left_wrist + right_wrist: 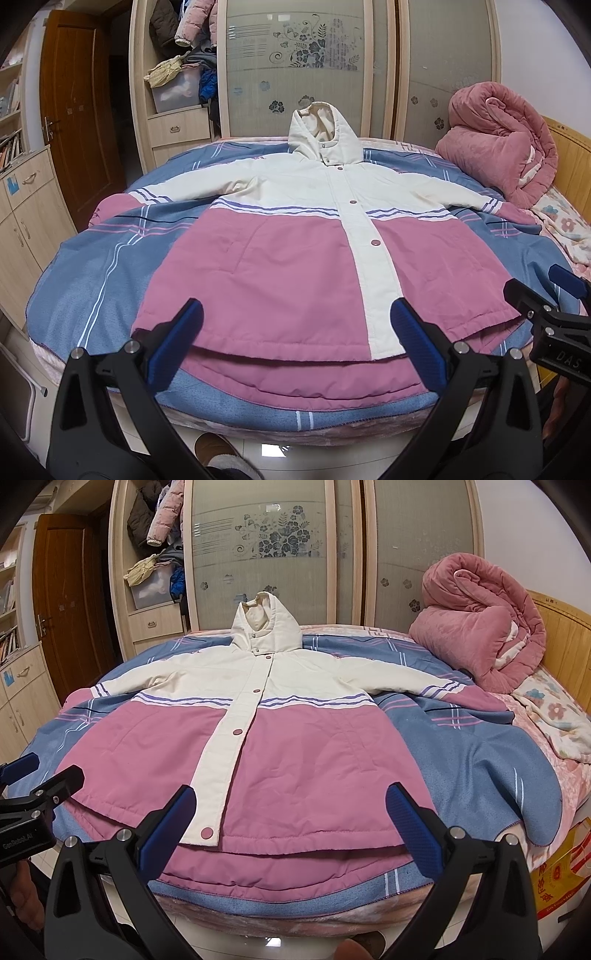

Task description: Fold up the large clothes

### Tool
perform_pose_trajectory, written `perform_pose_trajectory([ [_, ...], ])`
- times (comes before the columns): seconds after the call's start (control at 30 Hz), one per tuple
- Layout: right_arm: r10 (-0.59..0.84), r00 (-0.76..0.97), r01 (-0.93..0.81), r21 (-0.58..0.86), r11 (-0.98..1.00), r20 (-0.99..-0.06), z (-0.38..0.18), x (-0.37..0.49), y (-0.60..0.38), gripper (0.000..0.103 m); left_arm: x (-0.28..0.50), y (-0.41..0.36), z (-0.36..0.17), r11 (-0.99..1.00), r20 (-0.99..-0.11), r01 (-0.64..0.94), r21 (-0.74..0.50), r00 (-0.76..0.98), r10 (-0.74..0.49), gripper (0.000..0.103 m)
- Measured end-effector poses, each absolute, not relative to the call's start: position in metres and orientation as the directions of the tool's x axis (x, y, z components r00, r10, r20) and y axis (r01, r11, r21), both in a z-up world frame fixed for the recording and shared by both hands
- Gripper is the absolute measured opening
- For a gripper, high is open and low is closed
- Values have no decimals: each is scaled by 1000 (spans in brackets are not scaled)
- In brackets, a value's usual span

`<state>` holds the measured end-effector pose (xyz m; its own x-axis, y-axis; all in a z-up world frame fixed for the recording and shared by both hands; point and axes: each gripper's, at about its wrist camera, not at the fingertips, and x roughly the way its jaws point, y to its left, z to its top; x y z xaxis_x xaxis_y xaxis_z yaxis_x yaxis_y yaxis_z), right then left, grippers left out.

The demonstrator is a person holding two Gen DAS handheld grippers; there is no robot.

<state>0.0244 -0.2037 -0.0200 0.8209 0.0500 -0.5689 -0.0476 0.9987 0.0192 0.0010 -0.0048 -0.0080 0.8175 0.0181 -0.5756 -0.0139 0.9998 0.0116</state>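
Lying flat on bed (74, 280): jacket (280, 266)

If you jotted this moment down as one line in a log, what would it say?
stage: before first fold | pink and cream hooded jacket: flat, snapped shut, on blue striped blanket | left gripper: jaws open, near hem | right gripper: jaws open, near hem

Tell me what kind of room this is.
Most likely a home bedroom: a bed with the jacket spread on it, a sliding-door wardrobe behind, and a rolled pink quilt by the headboard.

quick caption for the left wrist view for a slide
Open left gripper hovers at the hem of a pink-and-cream hooded jacket spread flat on a blue blanket.
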Motion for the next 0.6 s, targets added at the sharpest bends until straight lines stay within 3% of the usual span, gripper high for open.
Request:
perform_pose_trajectory([
  [0.6,48,821,-45,19,999,-568,-22,26,-206,102,1,-6,-7,1000,-576,-13,13,817,18,101],
])
